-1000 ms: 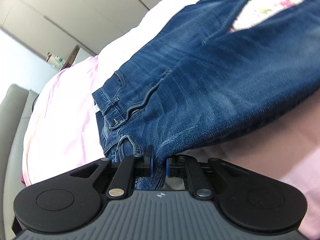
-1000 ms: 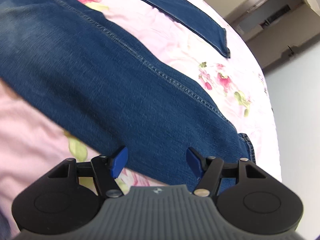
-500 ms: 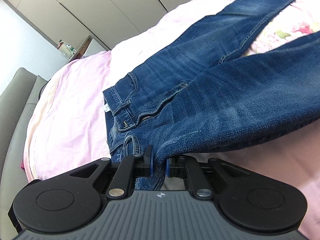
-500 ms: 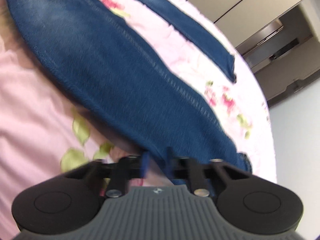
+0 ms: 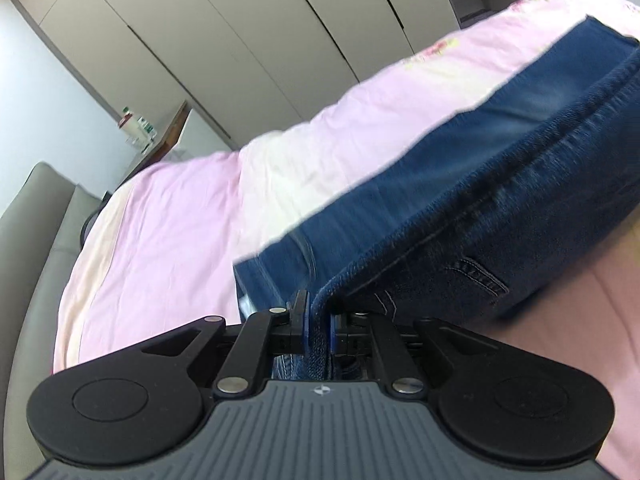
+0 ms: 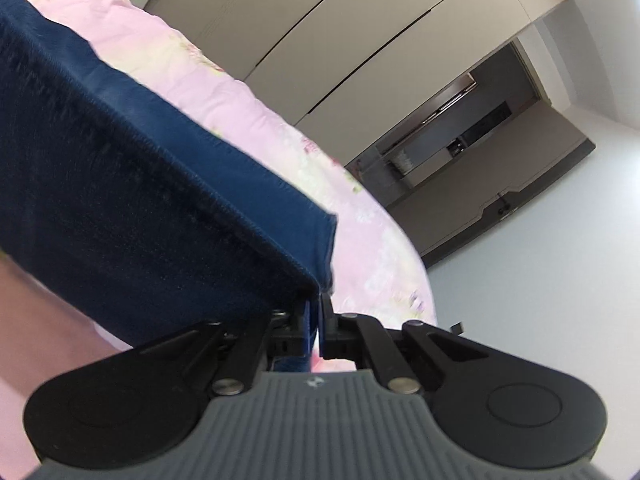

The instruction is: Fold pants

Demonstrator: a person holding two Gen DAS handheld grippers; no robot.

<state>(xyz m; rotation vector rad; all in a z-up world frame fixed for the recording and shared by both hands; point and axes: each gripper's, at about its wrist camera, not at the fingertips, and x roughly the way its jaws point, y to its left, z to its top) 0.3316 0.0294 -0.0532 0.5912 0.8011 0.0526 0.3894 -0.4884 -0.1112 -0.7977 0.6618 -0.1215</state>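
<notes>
Blue denim jeans [image 5: 500,184] hang lifted above the pink bed. My left gripper [image 5: 318,316] is shut on the waistband end, with denim pinched between its blue pads; a belt loop shows just to the right. In the right wrist view my right gripper [image 6: 316,312] is shut on the edge of a jeans leg [image 6: 140,208] near its hem corner. The cloth stretches away up and left from both grippers. The far part of the jeans is blurred.
The pink floral bed cover [image 5: 192,216] spreads beneath the jeans. A grey sofa [image 5: 28,216] stands at the left. A wall of beige wardrobe doors [image 5: 260,40] rises behind the bed. A dark doorway [image 6: 480,120] opens at the right.
The right gripper closed on the jeans leg and rose. Both grippers lifted, pulling the jeans up off the bed; the views now tilt toward the wardrobes.
</notes>
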